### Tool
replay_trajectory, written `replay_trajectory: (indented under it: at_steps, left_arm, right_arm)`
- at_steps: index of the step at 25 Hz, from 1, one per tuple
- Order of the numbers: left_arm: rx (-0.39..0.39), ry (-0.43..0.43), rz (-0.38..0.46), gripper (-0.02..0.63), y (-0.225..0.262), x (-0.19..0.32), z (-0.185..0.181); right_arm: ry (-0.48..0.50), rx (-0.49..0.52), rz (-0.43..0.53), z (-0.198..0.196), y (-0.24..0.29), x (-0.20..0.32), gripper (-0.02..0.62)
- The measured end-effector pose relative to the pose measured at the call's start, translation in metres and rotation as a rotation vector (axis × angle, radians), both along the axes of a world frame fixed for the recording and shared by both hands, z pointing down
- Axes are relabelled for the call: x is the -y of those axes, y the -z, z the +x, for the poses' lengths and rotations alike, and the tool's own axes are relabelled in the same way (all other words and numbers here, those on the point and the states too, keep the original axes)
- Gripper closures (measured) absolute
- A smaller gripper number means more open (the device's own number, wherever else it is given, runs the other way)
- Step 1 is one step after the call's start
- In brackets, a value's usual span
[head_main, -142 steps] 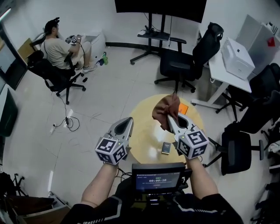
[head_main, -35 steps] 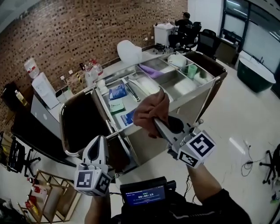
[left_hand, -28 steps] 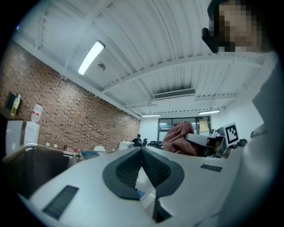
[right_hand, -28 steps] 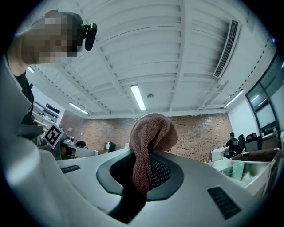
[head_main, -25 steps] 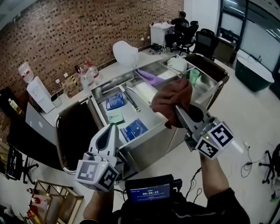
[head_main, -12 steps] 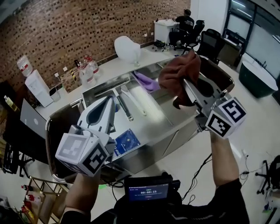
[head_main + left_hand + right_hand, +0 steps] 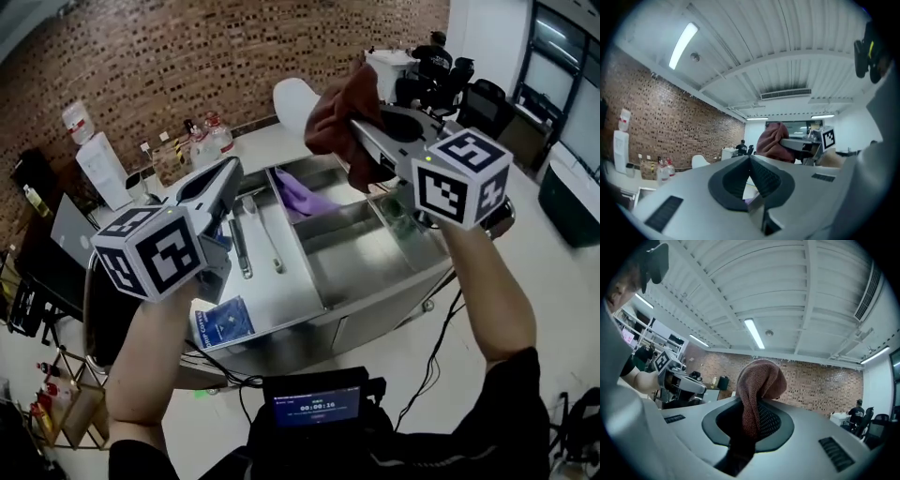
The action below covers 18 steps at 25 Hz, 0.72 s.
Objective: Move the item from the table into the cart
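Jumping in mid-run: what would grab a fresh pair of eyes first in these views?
First the reddish-brown cloth, clamped in the right gripper and held high above the far side of the steel cart. Next the left gripper, shut and empty, held over the cart's left end. A purple cloth lies in a compartment between the two.

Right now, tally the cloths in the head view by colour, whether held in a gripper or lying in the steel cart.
Reddish-brown towel cloth: 1
Purple soft cloth: 1
Total: 2
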<state>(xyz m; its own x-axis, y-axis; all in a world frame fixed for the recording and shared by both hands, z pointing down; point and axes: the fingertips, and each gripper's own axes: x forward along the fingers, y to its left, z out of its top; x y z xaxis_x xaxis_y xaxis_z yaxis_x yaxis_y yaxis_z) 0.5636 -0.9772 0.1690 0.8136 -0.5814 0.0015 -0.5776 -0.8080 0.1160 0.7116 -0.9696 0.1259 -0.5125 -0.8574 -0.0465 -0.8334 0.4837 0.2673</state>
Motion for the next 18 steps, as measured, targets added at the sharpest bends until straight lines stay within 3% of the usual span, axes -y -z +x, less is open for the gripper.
replay_trajectory:
  at_steps: [4,10,18]
  left_arm:
    - [0.08,0.023,-0.075,0.603,-0.011,0.043,0.031]
    - [0.207,0.089,-0.095,0.603,-0.029,0.12,0.036]
    - [0.328,0.14,-0.163,0.603,-0.082,0.205,0.048]
  right_arm:
    - [0.017,-0.025,-0.055,0.018,0.005,0.05,0.565]
    - [-0.016,-0.008,-0.177,0.027,-0.011,0.139,0.566]
    - [-0.059,-0.089,-0.387,0.03,-0.088,0.238,0.566]
